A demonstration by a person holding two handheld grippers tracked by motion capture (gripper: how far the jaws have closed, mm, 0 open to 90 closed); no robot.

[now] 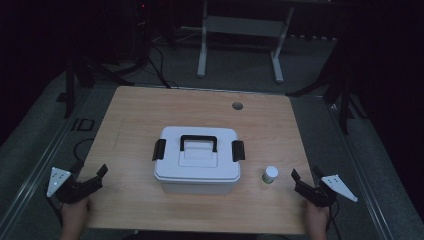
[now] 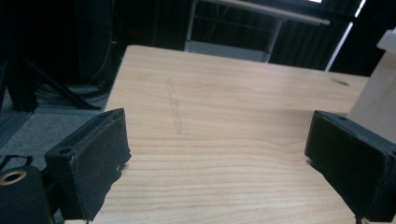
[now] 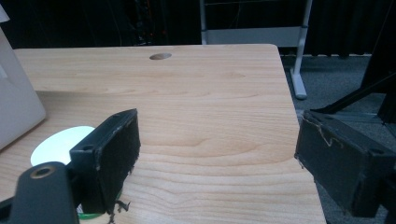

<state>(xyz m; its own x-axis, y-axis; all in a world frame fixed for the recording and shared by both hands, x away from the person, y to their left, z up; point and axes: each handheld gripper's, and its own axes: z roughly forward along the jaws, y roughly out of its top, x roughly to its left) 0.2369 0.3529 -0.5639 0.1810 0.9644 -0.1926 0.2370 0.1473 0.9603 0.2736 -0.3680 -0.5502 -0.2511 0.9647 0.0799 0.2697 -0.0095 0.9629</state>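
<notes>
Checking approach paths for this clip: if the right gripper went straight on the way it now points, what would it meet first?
Probably nothing. The right gripper stands open over the light wooden table, and bare wood runs ahead between its jaws. The small white-capped bottle sits just to its left, likely off that line, though depth is unclear.

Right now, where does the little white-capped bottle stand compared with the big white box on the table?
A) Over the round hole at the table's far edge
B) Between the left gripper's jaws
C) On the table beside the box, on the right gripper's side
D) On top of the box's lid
C: the small bottle stands on the table just off the box, close to the open right gripper.
</notes>
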